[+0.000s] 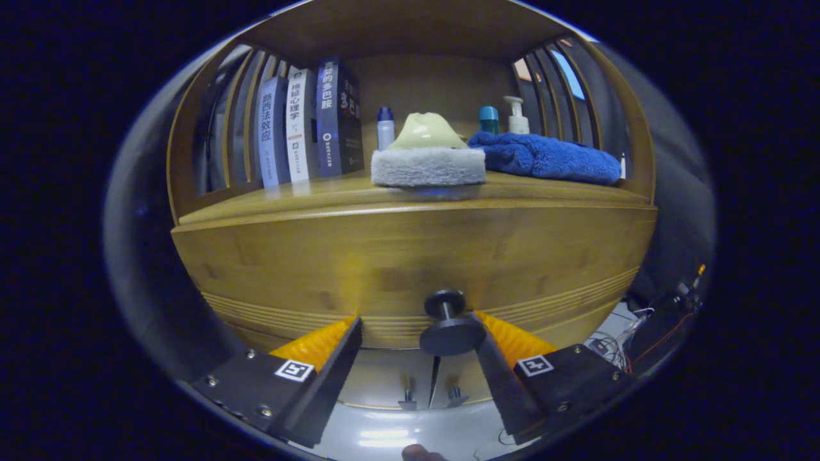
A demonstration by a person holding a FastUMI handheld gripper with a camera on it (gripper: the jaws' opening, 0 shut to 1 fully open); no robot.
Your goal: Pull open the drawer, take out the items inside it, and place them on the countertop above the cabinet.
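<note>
Gripper (416, 333) jaws spread wide, gripping nothing | dark round drawer knob (450, 326) between fingertips, beside right one | wooden bamboo drawer front (410, 269) behind knob

A wooden shelf unit (410, 256) with slatted sides fills the booth, dimly lit. Three books (307, 128) stand at its left, and loose cables (624, 339) trail beside it

Dim booth on my feed, warm light on the cabinet front (410, 256), heavy fisheye bending at edges, glare patch below.
</note>
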